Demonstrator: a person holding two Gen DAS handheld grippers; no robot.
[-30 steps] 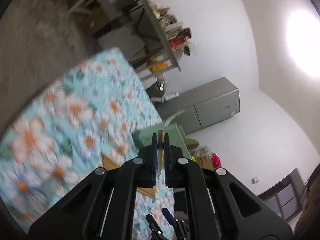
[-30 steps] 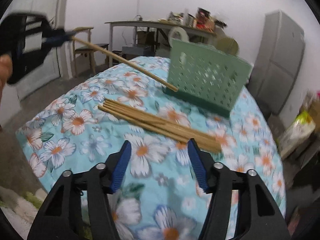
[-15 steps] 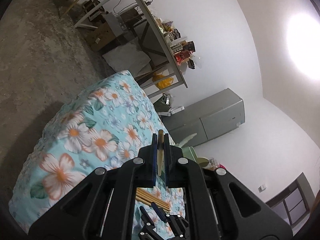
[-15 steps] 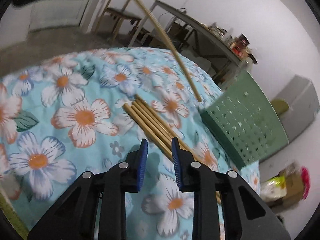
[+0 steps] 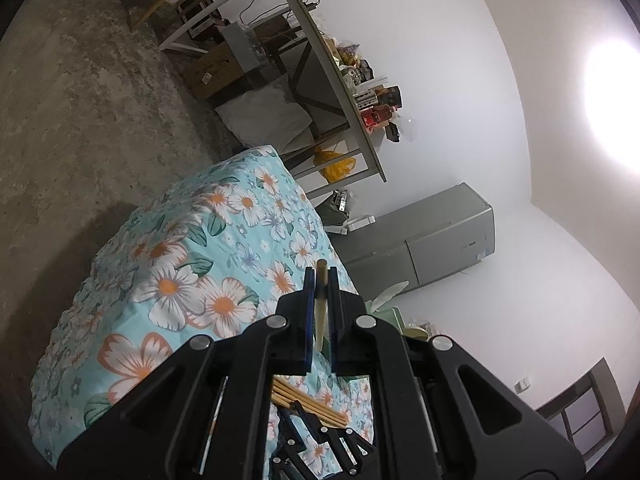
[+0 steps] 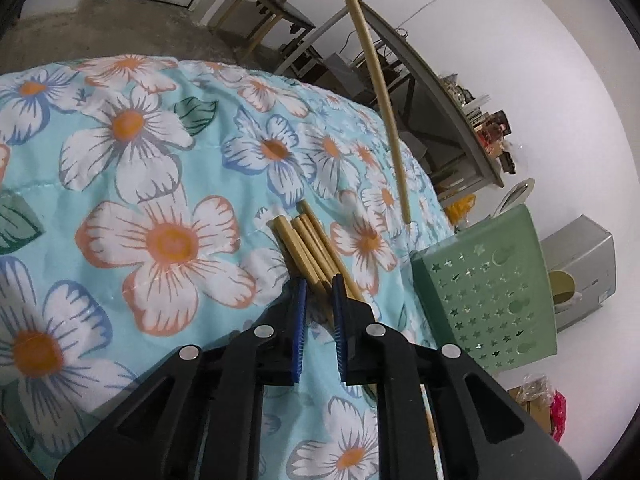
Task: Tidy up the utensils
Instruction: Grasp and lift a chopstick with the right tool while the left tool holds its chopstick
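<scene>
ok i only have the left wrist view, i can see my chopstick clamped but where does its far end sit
Observer: The chopstick in the left gripper slants down over the floral cloth. Its tip hangs beside the ends of the bundle of chopsticks, short of the green basket.
Operator: and the right gripper, is it on the bundle
Observer: The right gripper straddles the bundle. Its jaws have just been closing with sticks between them. Whether the pads press yet I cannot tell.
Operator: basket upright?
Observer: Yes, upright on the cloth, to the right of the bundle in the right wrist view. Its inside is hidden.
</scene>
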